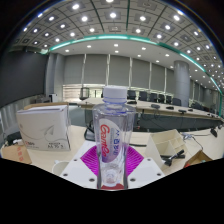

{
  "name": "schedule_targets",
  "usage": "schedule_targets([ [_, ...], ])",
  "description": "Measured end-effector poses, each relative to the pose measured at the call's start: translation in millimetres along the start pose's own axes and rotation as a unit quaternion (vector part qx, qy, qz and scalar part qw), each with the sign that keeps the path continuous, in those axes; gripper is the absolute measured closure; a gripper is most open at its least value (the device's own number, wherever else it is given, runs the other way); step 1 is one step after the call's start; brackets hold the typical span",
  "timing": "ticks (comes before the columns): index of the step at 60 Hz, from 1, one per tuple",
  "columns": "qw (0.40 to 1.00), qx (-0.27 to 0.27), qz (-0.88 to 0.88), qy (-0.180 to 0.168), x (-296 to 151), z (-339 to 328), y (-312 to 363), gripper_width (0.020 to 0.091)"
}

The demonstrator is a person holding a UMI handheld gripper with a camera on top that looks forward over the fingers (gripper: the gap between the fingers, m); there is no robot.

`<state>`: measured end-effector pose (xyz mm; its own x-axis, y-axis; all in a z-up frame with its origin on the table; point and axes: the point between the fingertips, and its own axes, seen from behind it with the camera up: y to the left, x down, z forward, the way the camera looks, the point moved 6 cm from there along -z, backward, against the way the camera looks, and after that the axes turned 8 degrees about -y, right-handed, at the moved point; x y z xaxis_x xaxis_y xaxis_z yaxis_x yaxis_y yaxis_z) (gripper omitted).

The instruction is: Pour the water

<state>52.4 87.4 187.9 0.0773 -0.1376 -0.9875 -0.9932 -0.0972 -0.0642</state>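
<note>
A clear plastic water bottle (113,135) with a white cap and a pink and blue label stands upright between my fingers. My gripper (112,162) is shut on the bottle: both magenta pads (90,157) press against its lower body from left and right. The bottle's base sits low between the fingers, and I cannot see whether it rests on the table. No cup or other vessel for water shows in this view.
A white cardboard box (44,127) stands to the left on the pale table (40,155). To the right lie cables and a dark device (172,145). Beyond are office desks, chairs and a window wall (120,72).
</note>
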Motion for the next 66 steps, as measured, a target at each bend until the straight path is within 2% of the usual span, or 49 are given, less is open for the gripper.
schedule_targets([
  [14, 0.998, 0.010, 0.020, 0.055, 79.4, 5.7, -11.1, 0.0802],
  [16, 0.999, 0.010, 0.020, 0.040, 81.2, 5.6, -10.6, 0.0797],
  [22, 0.999, 0.012, 0.022, 0.036, 81.1, 2.1, -10.8, 0.0735],
  [27, 0.999, 0.016, 0.028, 0.036, 82.7, 1.1, -11.2, 0.0628],
  [30, 0.998, 0.018, 0.031, 0.049, 84.5, -0.7, -11.7, 0.0546],
  [32, 0.997, 0.015, 0.037, 0.065, 87.7, -2.6, -10.4, 0.0409],
  [34, 0.996, 0.010, 0.044, 0.075, 88.6, -5.1, -8.5, 0.0234],
  [37, 0.995, 0.011, 0.051, 0.083, 89.0, -9.7, -9.6, 0.0270],
  [41, 0.994, 0.023, 0.049, 0.097, 85.9, -23.4, -11.6, 0.0235],
  [56, 0.992, 0.030, 0.030, 0.123, 45.6, -106.0, 13.4, 0.0242],
  [66, 0.986, 0.039, 0.029, 0.160, 17.6, -187.7, 52.3, 0.0246],
])
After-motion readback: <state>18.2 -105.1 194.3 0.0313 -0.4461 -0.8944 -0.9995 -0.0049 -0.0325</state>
